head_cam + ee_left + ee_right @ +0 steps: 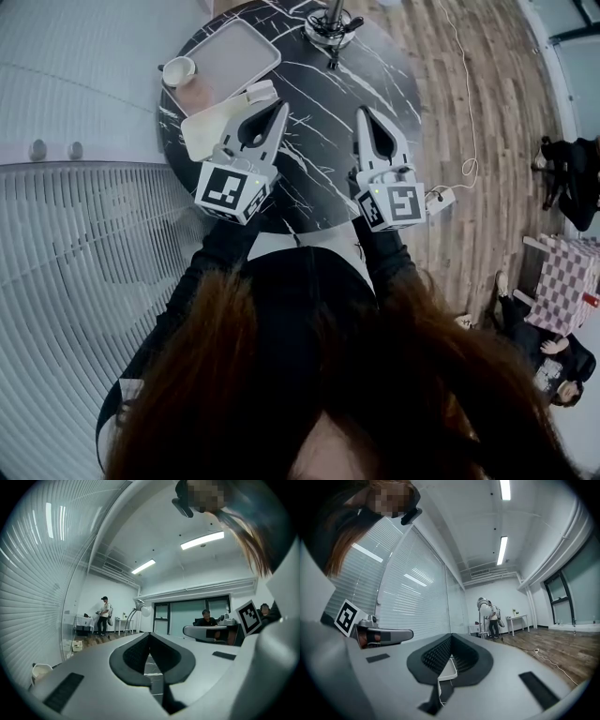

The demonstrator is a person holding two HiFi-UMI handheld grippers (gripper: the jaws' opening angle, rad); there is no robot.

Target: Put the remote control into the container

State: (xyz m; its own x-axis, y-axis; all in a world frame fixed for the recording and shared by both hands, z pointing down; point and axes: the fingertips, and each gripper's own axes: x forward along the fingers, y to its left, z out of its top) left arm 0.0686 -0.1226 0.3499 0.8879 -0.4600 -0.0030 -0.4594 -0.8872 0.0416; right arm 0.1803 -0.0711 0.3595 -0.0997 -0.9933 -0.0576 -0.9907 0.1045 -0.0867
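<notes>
Noting left gripper [278, 106] and right gripper [365, 112] fingers closed on nothing, I judge the remote control [260, 92] just beyond left fingers light, rigid, slick; pinch its long sides.

Left tool [278, 107], right tool [365, 112], both closed, held level

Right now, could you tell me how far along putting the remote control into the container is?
Done: nothing visible; the container looks empty. In hand: nothing; the left gripper and right gripper are both shut and empty above the table. Still to do: the white oblong thing beside the container's near corner, likely the remote control, must be grasped and placed inside.
</notes>
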